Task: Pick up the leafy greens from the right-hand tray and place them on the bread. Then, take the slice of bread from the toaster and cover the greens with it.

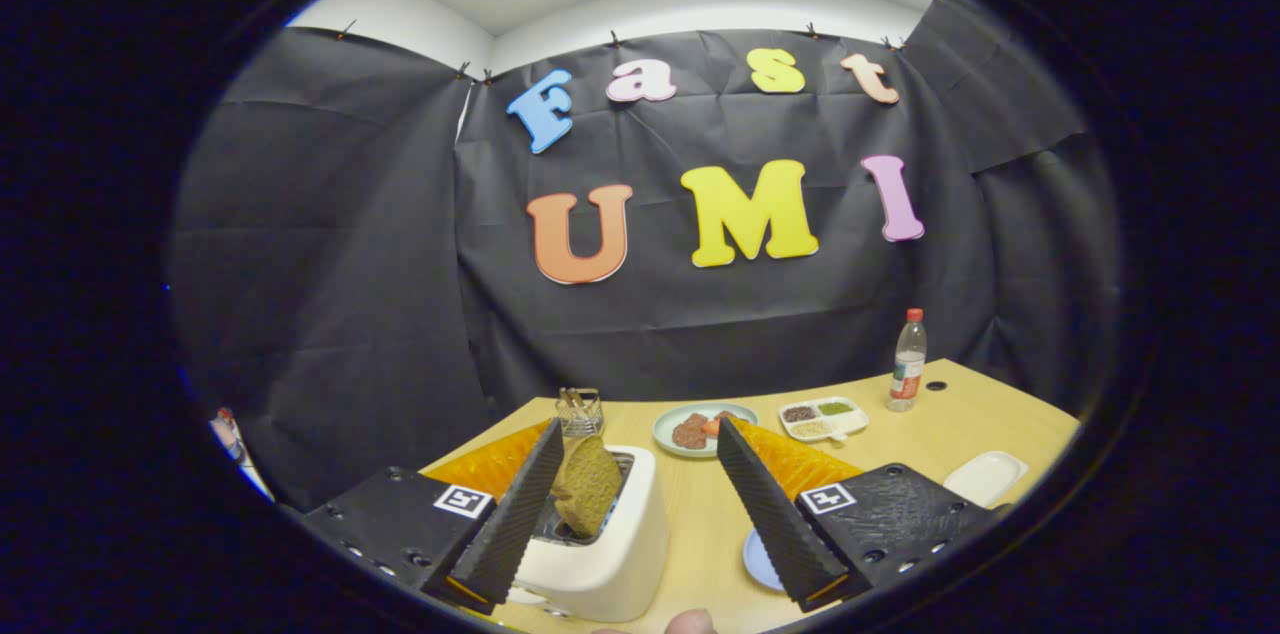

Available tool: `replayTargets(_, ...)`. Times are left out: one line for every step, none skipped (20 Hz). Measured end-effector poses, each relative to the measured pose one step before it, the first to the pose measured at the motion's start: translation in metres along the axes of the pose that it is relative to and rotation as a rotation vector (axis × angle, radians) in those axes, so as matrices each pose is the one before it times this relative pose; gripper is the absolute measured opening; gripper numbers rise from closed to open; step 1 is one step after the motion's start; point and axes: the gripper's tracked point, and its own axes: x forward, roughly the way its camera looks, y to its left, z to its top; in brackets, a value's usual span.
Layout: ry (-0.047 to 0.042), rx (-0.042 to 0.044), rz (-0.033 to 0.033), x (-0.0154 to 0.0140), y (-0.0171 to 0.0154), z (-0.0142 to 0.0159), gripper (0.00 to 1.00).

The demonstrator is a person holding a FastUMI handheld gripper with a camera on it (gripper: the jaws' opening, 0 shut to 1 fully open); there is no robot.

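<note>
Bread slice [588, 496] stands upright in the white toaster [600, 554] on the desk [940, 434], apparently touching the left finger of the open claw [633, 524]. Centre both fingers across the slice, close gently, then lift straight up.

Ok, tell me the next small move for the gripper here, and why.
Probably shift the gripper slightly left and lower it so both fingers straddle the bread slice. The slice stands up out of the white toaster slot, close beside the left finger, and the jaws stand wide open, pressing on nothing.
</note>
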Motion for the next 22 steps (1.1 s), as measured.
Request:
replayTargets(0.01733, -0.00433, 0.00538, 0.00674, 0.01088, -0.00838, 0.96)
replayTargets(0.02175, -0.00938, 0.00256, 0.00741, 0.00895, -0.00815, 0.96)
replayTargets(0.0163, -0.00346, -0.00485, 0.00605, 0.00555, -0.00788, 0.96)
replayTargets(0.01912, -0.00263, -0.00895, 0.00767, 0.00309, -0.00639, 0.96)
replayTargets(0.01554, -0.00302, -0.00638, 0.00776, 0.00317, -0.00589, 0.96)
replayTargets(0.02503, -0.00636, -0.00621, 0.00738, 0.00249, -0.00494, 0.96)
replayTargets(0.02638, -0.00523, -0.00988, 0.00415, -0.00005, -0.00905, 0.96)
replayTargets(0.01793, 0.00269, -0.00575, 0.00515, -0.00029, -0.00394, 0.96)
replayTargets(0.01401, 0.0018, 0.00088, 0.00702, 0.0018, -0.00183, 0.96)
replayTargets(0.00593, -0.00749, -0.0084, 0.00548, -0.00037, 0.00027, 0.96)
replayTargets(0.00401, -0.01107, -0.0087, 0.00365, -0.00106, -0.00036, 0.92)
replayTargets(0.01081, -0.00372, -0.00353, 0.00366, 0.00067, -0.00223, 0.88)
replayTargets(0.01028, -0.00181, 0.00012, 0.00291, 0.00165, -0.00358, 0.84)
replayTargets(0.01204, -0.00456, 0.00047, 0.00122, 0.00068, -0.00141, 0.74)
replayTargets(0.01026, -0.00008, -0.00215, 0.00155, -0.00006, -0.00067, 0.67)
replayTargets(0.00616, 0.00306, 0.00085, 0.00118, -0.00021, -0.00069, 0.6)
replayTargets(0.00503, 0.00122, 0.00014, 0.00163, -0.00064, -0.00096, 0.53)
replayTargets(0.0037, 0.00466, -0.00188, 0.00064, -0.00132, 0.0, 0.45)
replayTargets(0.00147, 0.00044, -0.00517, 0.00071, -0.00139, -0.00096, 0.38)
replayTargets(-0.0033, 0.00576, -0.0121, -0.00083, -0.00396, 0.0007, 0.31)
replayTargets(-0.00214, 0.00385, -0.00144, -0.00077, -0.00201, 0.00086, 0.24)
replayTargets(-0.00224, 0.00133, 0.00088, 0.00002, -0.00083, 0.00158, 0.17)
